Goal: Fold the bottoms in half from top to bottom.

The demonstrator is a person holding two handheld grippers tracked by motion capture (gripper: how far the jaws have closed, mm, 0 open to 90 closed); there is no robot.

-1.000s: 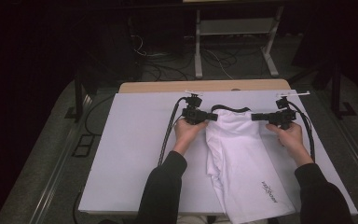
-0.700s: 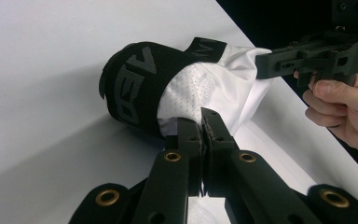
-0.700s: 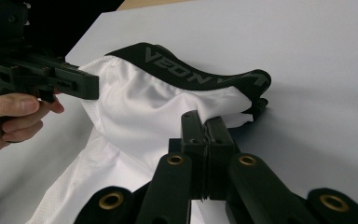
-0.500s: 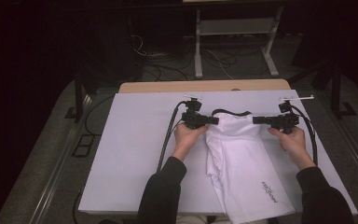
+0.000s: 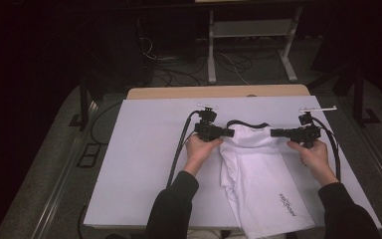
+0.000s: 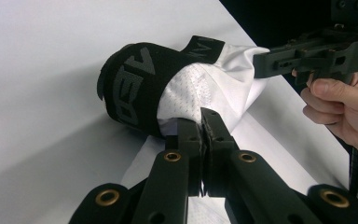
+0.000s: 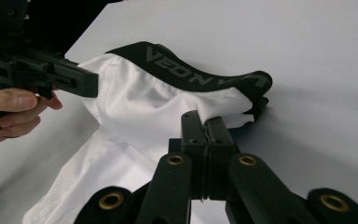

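Nearest you, your dark sleeves come in over the front edge of the bench [image 5: 144, 164], which is covered in a pale sheet, and the legs of the white shorts [image 5: 258, 184] run back toward you, their lower end hanging just past that front edge with a small dark logo near the hem. Your left hand [image 5: 199, 149] holds the left gripper [image 5: 229, 133] pointing inward across the bench, its jaws closed tight on the white fabric at the left side of the shorts, just under the waistband; the left gripper view shows the two black jaws [image 6: 202, 122] pressed together with the mesh cloth pinched between them. Your right hand [image 5: 316, 157] holds the right gripper [image 5: 274, 132] pointing back toward the other, and its jaws [image 7: 204, 125] are likewise clamped shut on the white cloth at the opposite side. Between the two grippers the top of the shorts is stretched out, resting on the sheet, and the black waistband [image 5: 247, 123] arches along its far edge; the lettering on it is hard to read, perhaps a brand name. Beyond that lies bare sheet, then a strip of wooden bench edge [image 5: 219, 92].
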